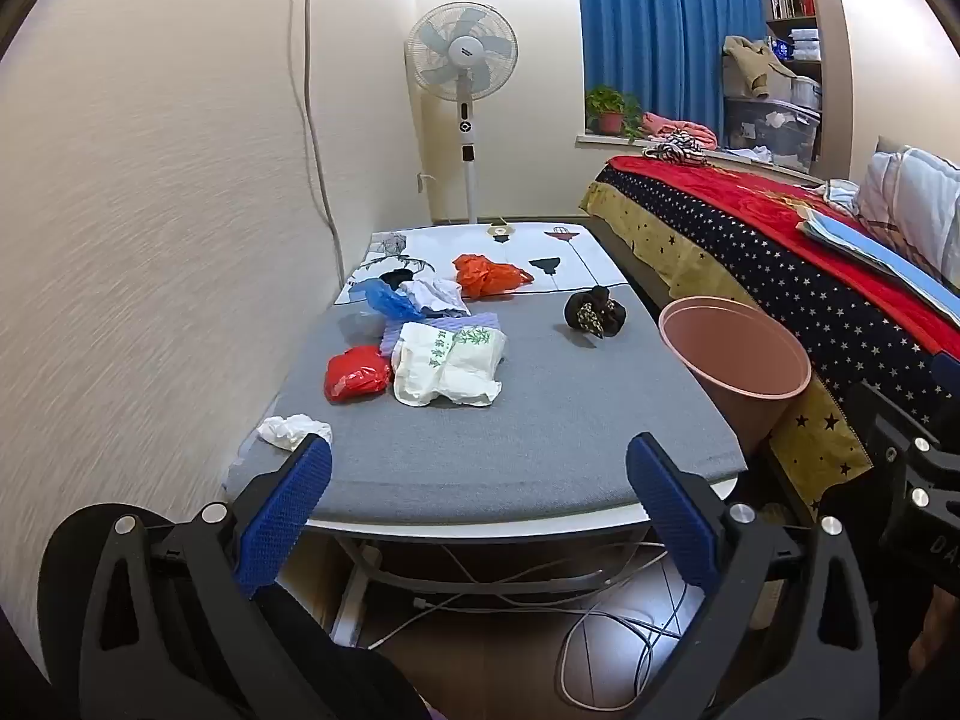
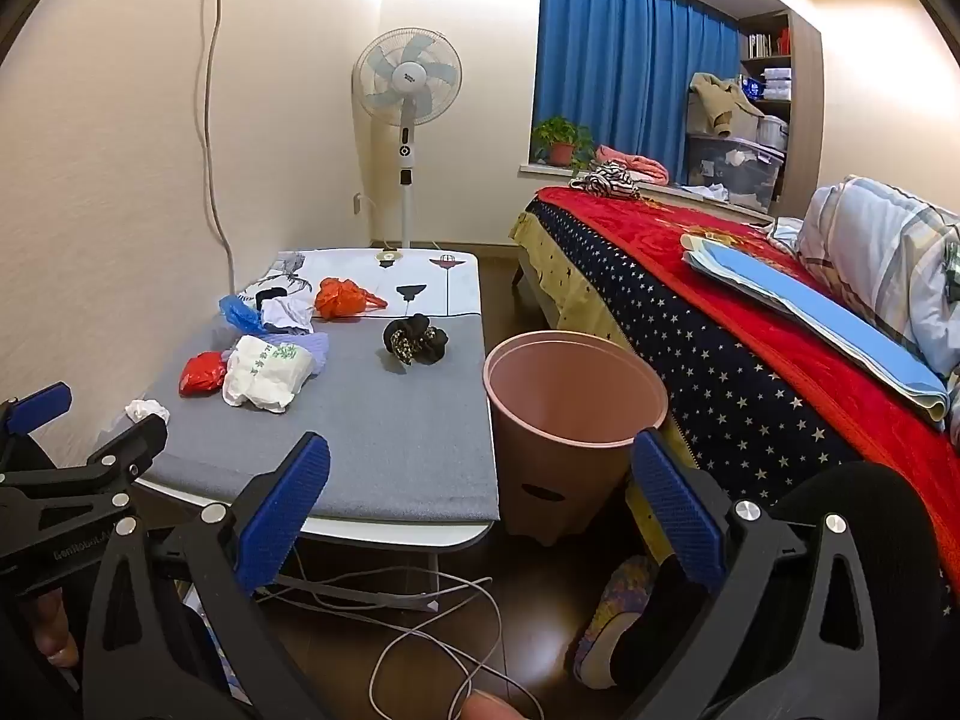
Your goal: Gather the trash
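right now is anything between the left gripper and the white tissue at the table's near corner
Nothing visible. The open left gripper hangs short of the table's near edge, and the tissue lies just beyond its left finger, with only bare grey mat between.

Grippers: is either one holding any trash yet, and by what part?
Nothing is held. The left gripper and right gripper are both open and empty, short of the trash on the table.

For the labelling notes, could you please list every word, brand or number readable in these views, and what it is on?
"GenRobot.AI", partly legible: side of the left claw's body.
"DA": cut-off letters on the right claw's body.
Green characters on the white packet: too blurred to read.
Fan hub badge: too small to read.
Shelf books: unreadable.
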The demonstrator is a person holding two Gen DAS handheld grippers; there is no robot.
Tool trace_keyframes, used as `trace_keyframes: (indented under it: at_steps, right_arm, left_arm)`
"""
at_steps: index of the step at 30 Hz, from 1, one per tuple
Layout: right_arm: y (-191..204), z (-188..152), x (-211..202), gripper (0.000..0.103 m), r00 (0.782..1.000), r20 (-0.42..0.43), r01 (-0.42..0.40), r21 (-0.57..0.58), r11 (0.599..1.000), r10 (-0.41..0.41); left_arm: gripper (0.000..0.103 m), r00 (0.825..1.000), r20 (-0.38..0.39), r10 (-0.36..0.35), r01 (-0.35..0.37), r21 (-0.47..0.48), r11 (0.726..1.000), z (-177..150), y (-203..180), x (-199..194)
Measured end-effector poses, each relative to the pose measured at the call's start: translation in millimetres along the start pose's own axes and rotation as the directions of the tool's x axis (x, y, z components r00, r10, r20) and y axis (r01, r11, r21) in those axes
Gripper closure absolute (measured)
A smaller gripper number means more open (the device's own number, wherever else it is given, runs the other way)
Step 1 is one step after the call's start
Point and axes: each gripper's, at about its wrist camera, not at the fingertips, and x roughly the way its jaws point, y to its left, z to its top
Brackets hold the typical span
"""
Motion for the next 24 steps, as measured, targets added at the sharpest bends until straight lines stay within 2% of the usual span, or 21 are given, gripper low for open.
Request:
trace_keyframes:
  at_steps: [24]
  right_arm:
    - [-1.2, -2.1, 0.1, 0.005, 1.000, -0.002, -0.002, 0.003, 1.000, 0.002]
  left_arm:
    - [0.007, 1.000, -0.003, 0.000, 0.000, -0.005, 1.000, 3.0, 3.4, 2.1]
